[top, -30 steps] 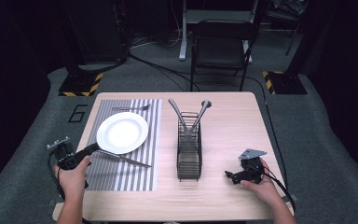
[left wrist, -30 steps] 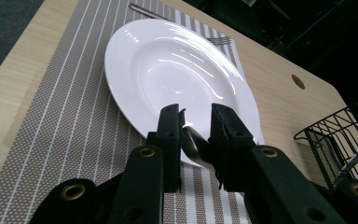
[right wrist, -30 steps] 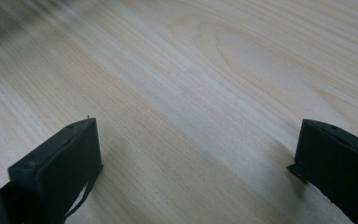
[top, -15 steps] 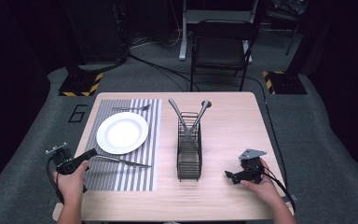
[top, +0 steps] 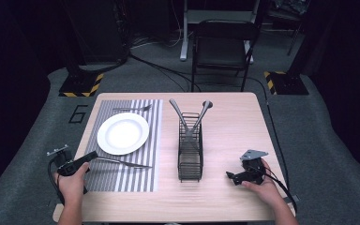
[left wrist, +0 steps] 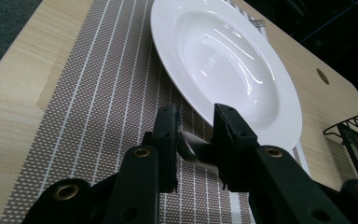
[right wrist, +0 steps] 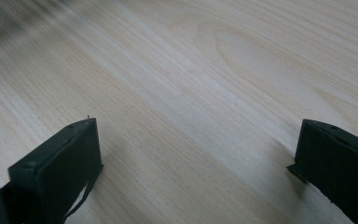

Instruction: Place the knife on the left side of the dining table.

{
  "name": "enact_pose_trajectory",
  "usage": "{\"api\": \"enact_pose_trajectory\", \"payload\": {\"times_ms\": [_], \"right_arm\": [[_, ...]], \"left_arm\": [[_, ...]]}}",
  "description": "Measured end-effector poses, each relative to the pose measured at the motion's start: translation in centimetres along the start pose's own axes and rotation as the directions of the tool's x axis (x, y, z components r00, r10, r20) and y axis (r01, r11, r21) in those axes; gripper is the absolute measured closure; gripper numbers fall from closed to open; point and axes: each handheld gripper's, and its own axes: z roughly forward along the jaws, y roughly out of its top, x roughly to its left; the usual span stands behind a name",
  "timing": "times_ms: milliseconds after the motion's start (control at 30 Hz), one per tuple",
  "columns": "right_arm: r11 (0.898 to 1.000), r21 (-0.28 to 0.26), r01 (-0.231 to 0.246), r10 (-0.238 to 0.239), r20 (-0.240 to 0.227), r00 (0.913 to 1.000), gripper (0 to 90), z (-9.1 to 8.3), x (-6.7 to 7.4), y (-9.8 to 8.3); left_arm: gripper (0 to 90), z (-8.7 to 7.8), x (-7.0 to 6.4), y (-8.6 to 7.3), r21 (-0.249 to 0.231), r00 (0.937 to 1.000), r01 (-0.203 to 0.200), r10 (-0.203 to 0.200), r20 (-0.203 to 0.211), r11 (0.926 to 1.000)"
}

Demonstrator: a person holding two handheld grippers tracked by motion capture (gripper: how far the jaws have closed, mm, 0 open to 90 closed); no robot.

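A metal knife (top: pixel 124 162) lies across the striped placemat (top: pixel 122 180) just in front of the white plate (top: pixel 123 133). My left gripper (top: pixel 93 155) is at the mat's left edge, shut on the knife's handle (left wrist: pixel 193 148), which fills the gap between the jaws low over the placemat (left wrist: pixel 102 93). The plate (left wrist: pixel 223 51) sits right beyond the jaw tips. My right gripper (top: pixel 230 176) rests on the bare wood at the front right, open, with nothing between its jaws (right wrist: pixel 198 130).
A black wire caddy (top: pixel 190 154) stands mid-table with two utensils (top: pixel 178 112) leaning out of it. A fork (top: pixel 132 108) lies at the mat's far edge. A folding chair (top: pixel 222 47) stands beyond the table.
My left gripper has come down toward the mat with the knife's handle in it. The right gripper has kept still.
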Motion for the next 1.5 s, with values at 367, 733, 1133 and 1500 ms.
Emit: {"api": "enact_pose_trajectory", "payload": {"times_ms": [367,733,1133,1500], "right_arm": [[1.0,0.0,0.0,0.0,0.0,1.0,0.0,0.0,0.0,0.0],[1.0,0.0,0.0,0.0,0.0,1.0,0.0,0.0,0.0,0.0],[1.0,0.0,0.0,0.0,0.0,1.0,0.0,0.0,0.0,0.0],[1.0,0.0,0.0,0.0,0.0,1.0,0.0,0.0,0.0,0.0]], "left_arm": [[69.8,0.5,1.0,-0.6,0.018,0.9999,0.014,-0.014,-0.004,0.9997],[69.0,0.9,1.9,-1.2,0.044,0.9994,0.032,-0.032,-0.015,0.9985],[68.6,1.4,2.3,-1.5,0.072,0.9988,0.026,-0.023,-0.044,0.9971],[68.5,1.5,2.5,-1.5,0.089,0.9979,0.019,-0.013,-0.064,0.9958]]}}
